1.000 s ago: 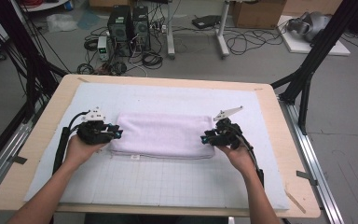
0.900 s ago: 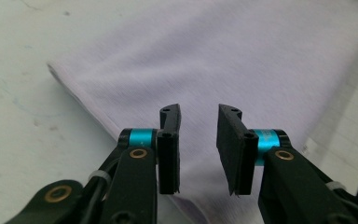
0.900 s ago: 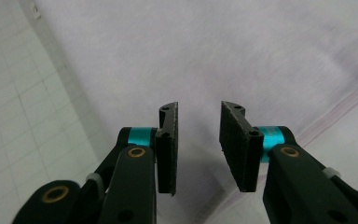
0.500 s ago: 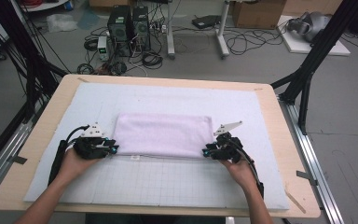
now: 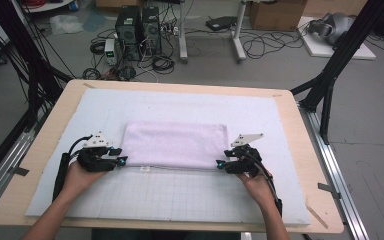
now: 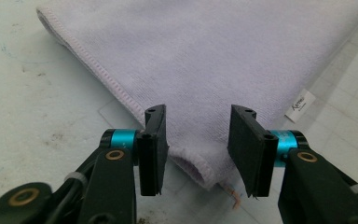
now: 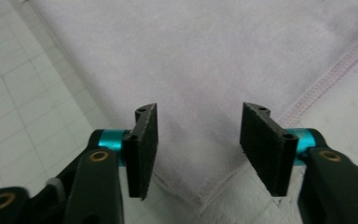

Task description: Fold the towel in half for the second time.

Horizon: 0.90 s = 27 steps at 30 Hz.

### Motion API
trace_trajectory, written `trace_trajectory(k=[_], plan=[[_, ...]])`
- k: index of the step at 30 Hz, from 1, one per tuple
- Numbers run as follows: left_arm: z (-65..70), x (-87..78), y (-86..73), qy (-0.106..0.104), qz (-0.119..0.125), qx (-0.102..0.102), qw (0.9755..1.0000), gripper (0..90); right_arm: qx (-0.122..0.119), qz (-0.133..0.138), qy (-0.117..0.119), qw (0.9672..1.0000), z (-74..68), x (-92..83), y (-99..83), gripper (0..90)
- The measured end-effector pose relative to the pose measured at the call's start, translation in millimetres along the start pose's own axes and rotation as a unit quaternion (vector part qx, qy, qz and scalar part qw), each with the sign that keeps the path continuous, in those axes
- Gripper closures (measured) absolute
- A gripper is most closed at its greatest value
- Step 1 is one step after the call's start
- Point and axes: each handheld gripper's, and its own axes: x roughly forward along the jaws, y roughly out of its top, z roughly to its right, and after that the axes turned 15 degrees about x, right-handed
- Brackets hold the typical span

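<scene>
On the counter's mat (image 5: 180,102) lies the folded towel (image 5: 176,144), its near corners between the parted jaws of the left gripper (image 5: 121,160) and right gripper (image 5: 220,164), which have just been opening. Release looks done; next, withdraw clear before another fold.

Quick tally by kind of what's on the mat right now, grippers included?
Folded lilac towel: 1
Hand-held grippers, left gripper and right gripper, each with jaws apart at a near corner of the towel: 2
White grid mat on the table: 1
Total: 4
</scene>
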Motion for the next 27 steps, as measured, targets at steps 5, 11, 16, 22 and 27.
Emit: trace_trajectory(k=[5, 11, 16, 22, 27], plan=[[2.7, -5.0, 2.9, 0.002, 0.011, -0.005, 0.9999, 48.8, 0.004, 0.018, 0.003, 0.9998, -2.1, -6.2, 0.5, 36.2], [6.7, -12.3, 7.2, 0.008, 0.024, -0.006, 0.9997, 43.3, 0.003, 0.033, 0.004, 0.9994, -7.5, -12.0, 0.2, 30.4], [8.7, -17.3, 6.4, 0.013, 0.029, -0.008, 0.9995, 41.0, 0.002, 0.042, 0.007, 0.9991, -12.0, -14.0, -0.5, 27.8], [9.3, -25.6, 3.8, 0.017, 0.032, -0.009, 0.9993, 38.5, 0.000, 0.045, 0.004, 0.9990, -16.8, -15.2, -1.7, 24.3], [10.5, -33.6, 0.2, 0.023, 0.035, -0.011, 0.9991, 36.2, 0.000, 0.051, 0.006, 0.9987, -19.7, -19.1, -3.9, 21.7]])
